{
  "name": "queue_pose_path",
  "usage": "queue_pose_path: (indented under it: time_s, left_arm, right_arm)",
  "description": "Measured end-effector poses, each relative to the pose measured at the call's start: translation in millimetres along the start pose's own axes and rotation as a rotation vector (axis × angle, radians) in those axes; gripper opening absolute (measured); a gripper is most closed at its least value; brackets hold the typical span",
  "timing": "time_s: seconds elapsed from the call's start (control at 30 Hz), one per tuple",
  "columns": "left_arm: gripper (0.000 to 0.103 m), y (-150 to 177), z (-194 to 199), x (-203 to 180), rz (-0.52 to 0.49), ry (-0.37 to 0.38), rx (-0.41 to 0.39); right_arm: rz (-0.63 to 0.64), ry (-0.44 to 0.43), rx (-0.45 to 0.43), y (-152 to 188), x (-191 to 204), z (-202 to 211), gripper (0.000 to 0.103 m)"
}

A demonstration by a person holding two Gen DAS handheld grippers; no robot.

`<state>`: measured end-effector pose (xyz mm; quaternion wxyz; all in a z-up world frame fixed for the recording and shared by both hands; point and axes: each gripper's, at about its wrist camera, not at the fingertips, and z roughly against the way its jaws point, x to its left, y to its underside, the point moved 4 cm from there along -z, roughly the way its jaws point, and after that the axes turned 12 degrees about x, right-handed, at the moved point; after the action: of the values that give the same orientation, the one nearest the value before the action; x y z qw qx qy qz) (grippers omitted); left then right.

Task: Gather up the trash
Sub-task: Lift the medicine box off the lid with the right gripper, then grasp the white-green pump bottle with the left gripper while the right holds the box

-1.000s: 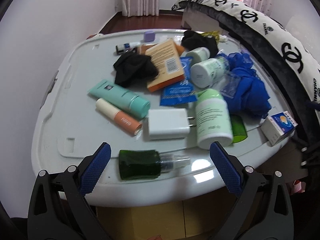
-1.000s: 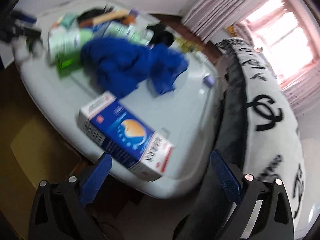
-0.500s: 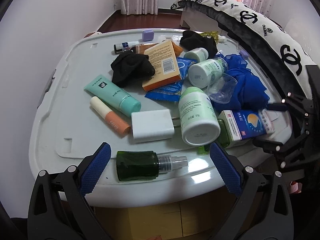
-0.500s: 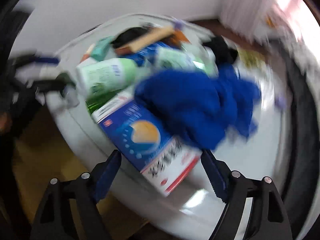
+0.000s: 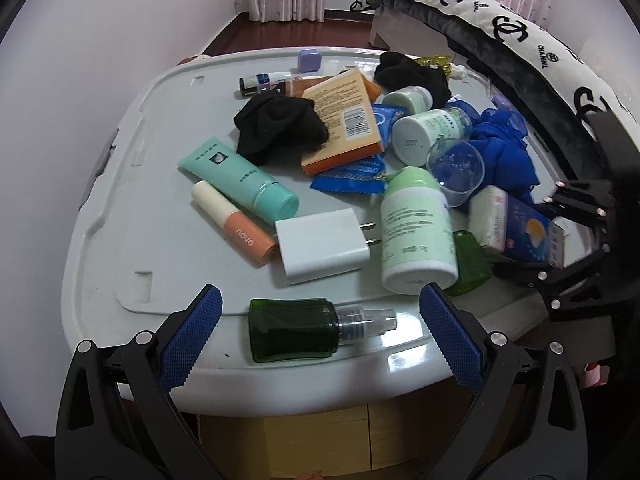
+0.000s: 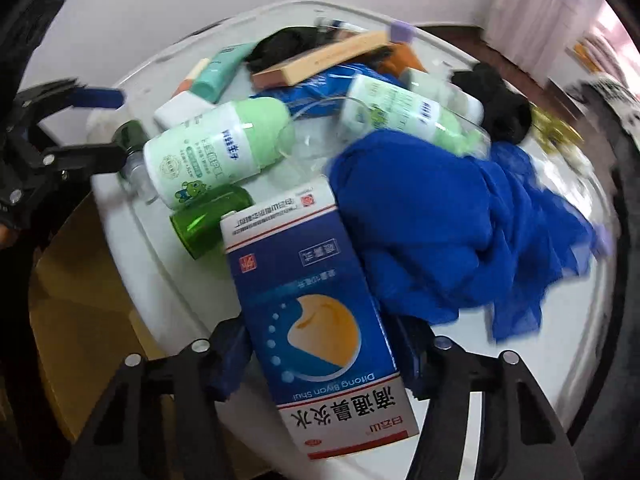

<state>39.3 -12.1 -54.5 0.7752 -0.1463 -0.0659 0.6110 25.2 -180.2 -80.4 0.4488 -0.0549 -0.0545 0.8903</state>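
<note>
The right gripper (image 6: 324,364) is pinching the blue and white cardboard medicine box (image 6: 320,320) from both sides, so I think the picking-up step is on. Next it likely needs a straight lift, clear of the blue cloth (image 6: 452,232) touching it. The box looks clean and not crushed, with an orange shape on top. It sits at the edge of the white plastic lid (image 5: 120,208). The left gripper (image 5: 316,340) is spread wide, holding nothing
</note>
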Motion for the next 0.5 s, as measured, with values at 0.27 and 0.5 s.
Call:
queue_pose_path:
  time_s: [0.27, 0.5]
  left_arm:
    - [0.097, 0.1, 3.1, 22.0, 0.073, 0.011, -0.003]
    - [0.097, 3.7, 10.5, 22.0, 0.024, 0.08, -0.065]
  right_arm:
    - [-0.297, -0.016, -0.138, 16.3, -2.2, 55.6, 0.056]
    - [-0.537, -0.109, -0.313, 39.3, 1.2, 92.4, 0.056]
